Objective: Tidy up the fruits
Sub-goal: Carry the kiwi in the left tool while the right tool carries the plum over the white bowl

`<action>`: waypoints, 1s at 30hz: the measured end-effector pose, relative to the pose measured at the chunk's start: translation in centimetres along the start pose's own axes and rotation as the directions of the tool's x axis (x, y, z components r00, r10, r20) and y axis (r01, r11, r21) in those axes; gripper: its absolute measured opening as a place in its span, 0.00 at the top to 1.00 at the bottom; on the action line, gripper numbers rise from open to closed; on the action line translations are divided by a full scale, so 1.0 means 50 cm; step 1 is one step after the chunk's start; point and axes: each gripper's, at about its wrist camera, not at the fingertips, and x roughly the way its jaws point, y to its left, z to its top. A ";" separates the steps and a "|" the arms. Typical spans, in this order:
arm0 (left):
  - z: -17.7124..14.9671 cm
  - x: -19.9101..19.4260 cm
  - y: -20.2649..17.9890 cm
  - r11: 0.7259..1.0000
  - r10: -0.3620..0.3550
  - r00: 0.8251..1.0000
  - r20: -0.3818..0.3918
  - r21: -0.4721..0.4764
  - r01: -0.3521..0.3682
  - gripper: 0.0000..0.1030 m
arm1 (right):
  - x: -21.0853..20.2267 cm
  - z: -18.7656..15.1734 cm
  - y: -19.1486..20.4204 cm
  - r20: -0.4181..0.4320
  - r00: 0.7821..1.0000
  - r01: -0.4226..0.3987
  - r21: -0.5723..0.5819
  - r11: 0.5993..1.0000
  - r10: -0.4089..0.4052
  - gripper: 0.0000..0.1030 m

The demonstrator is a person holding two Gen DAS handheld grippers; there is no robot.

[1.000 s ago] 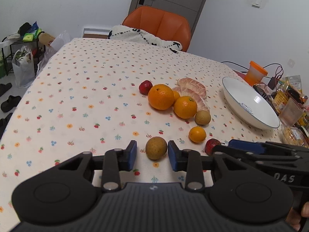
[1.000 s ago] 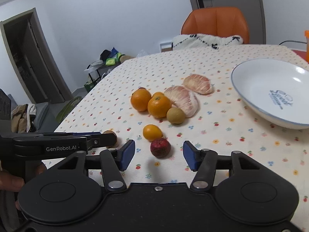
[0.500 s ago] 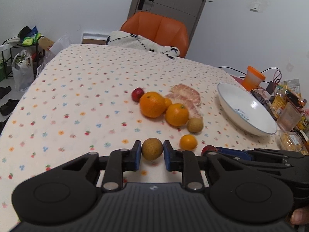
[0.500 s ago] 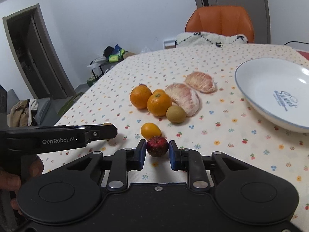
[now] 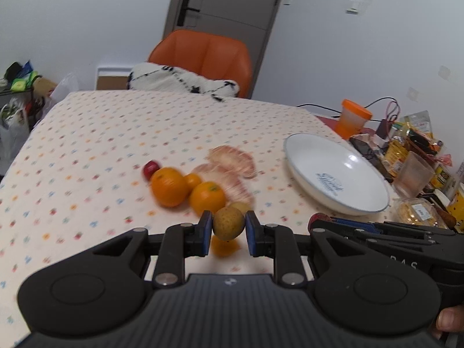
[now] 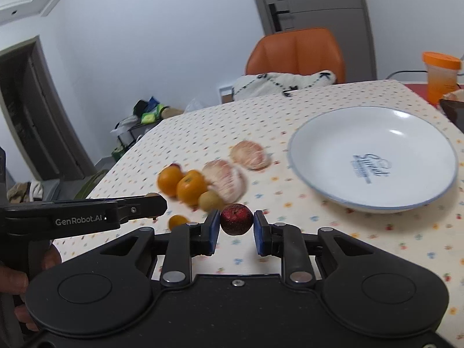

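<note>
My left gripper (image 5: 228, 230) is shut on a round brown fruit (image 5: 228, 222) and holds it above the table. My right gripper (image 6: 235, 222) is shut on a small dark red fruit (image 6: 236, 219), also lifted. On the cloth lie two oranges (image 5: 169, 186) (image 5: 207, 197), small mandarins (image 5: 223, 247), a second brown fruit (image 6: 209, 199), a small red fruit (image 5: 151, 168) and peeled pomelo pieces (image 6: 228, 179). A white bowl (image 6: 330, 133) with nothing in it stands to the right.
The table (image 5: 87, 145) has a flowered cloth. An orange chair (image 5: 203, 58) with a white blanket stands at the far side. An orange cup (image 5: 352, 121), cables and snack packets (image 5: 411, 145) crowd the right edge. A rack with bags stands at the left.
Both grippers went from open around their fruits to shut on them, then lifted them off the table and moved forward toward the bowl.
</note>
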 end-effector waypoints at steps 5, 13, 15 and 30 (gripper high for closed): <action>0.019 0.017 -0.035 0.999 -0.035 0.999 0.011 0.014 0.034 0.78 | -0.022 0.003 -0.028 0.032 0.999 0.040 0.014 0.999 -0.040 0.77; 0.043 0.041 -0.087 0.995 -0.081 0.996 0.023 0.059 0.079 0.78 | -0.053 0.013 -0.069 0.080 0.992 0.093 0.049 0.994 -0.097 0.77; 0.047 0.048 -0.096 0.994 -0.089 0.996 0.022 0.065 0.088 0.78 | -0.058 0.017 -0.079 0.093 0.990 0.102 0.056 0.993 -0.107 0.77; 0.078 0.116 -0.155 0.987 -0.131 0.991 0.005 0.090 0.130 0.78 | -0.060 0.054 -0.129 0.152 0.968 0.180 0.131 0.975 -0.199 0.77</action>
